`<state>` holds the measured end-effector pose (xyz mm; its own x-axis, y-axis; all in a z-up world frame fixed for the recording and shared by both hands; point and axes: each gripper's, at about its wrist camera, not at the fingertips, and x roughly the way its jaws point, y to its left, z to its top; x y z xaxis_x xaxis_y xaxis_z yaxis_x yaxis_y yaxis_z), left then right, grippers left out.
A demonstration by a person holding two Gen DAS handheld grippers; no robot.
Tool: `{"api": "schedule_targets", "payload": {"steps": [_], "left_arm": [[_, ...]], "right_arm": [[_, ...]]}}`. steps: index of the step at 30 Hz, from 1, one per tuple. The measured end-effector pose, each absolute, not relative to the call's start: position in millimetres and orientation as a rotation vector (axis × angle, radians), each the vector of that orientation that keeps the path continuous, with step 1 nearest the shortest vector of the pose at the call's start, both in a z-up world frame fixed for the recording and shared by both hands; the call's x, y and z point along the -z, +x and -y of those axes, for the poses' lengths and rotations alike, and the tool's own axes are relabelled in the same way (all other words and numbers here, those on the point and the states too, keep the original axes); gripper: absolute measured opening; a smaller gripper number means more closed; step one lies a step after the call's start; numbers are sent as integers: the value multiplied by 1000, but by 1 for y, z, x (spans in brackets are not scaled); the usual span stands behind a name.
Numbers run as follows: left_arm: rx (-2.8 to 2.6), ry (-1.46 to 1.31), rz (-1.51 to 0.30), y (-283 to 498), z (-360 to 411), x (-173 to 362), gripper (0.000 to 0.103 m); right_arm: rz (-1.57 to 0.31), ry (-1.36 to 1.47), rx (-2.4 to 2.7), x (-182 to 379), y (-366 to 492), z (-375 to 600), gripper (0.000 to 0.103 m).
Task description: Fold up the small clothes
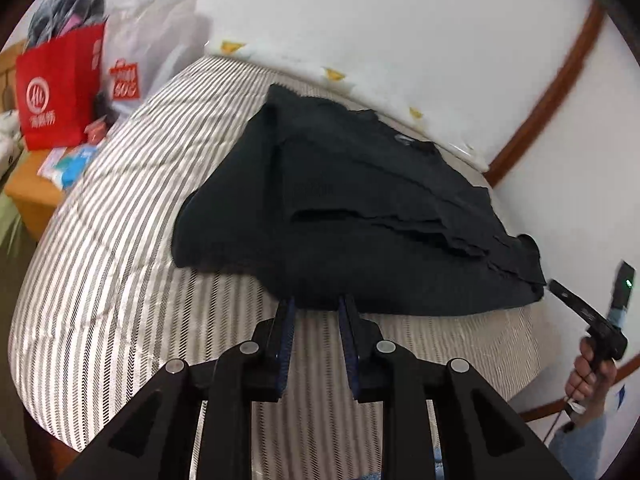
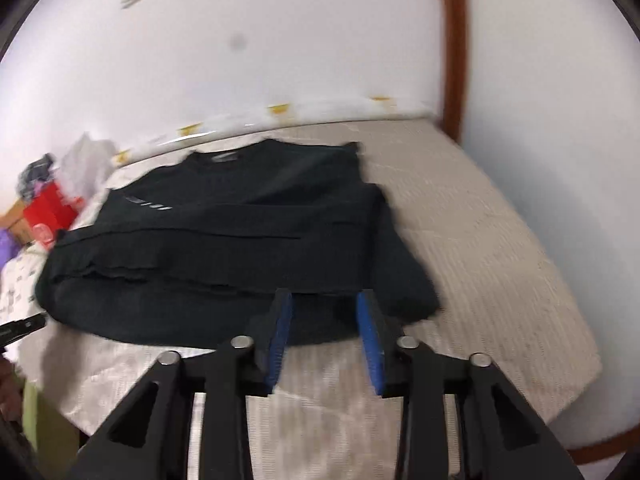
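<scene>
your dark shirt (image 1: 360, 208) lies partly folded on the striped mattress (image 1: 120, 240), soft, light and floppy, so with the left gripper (image 1: 316, 304) and right gripper (image 2: 325, 300) both released at its near hem, pinch the layered edge.

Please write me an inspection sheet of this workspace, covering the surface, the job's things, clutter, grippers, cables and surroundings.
Surface: grey-and-white striped mattress, bare around the garment.
Job's things: black knit top, partly folded in layers, lying flat on the mattress.
Clutter: red paper shopping bag, white plastic bag and small packets beyond the mattress's far end.
Grippers: left gripper open, fingertips at the garment's near edge; right gripper open, likewise holding nothing.
Cables: thin cable hanging below the right hand.
Surroundings: white wall with brown wooden trim.
</scene>
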<state>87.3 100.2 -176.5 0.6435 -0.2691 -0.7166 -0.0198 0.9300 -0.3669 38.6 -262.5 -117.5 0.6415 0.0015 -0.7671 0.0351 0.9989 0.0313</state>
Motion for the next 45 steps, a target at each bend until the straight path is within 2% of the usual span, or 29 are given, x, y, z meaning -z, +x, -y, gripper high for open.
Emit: {"api": "schedule_targets", "payload": {"steps": [1, 6, 10, 18, 29, 45], "left_arm": [[145, -347, -865, 88, -98, 173, 21], [145, -352, -848, 103, -95, 163, 21], [142, -368, -866, 118, -96, 168, 19], [155, -309, -948, 146, -79, 186, 18], [92, -184, -915, 177, -69, 180, 18], [61, -282, -867, 264, -89, 165, 18]], "right_arm": [[-891, 40, -9, 123, 44, 255, 12], [-966, 58, -18, 159, 68, 245, 9], [-980, 68, -17, 165, 75, 248, 5], [-1071, 10, 7, 170, 86, 239, 4], [-1016, 76, 19, 168, 111, 251, 2], [-963, 90, 44, 159, 220, 255, 2]]}}
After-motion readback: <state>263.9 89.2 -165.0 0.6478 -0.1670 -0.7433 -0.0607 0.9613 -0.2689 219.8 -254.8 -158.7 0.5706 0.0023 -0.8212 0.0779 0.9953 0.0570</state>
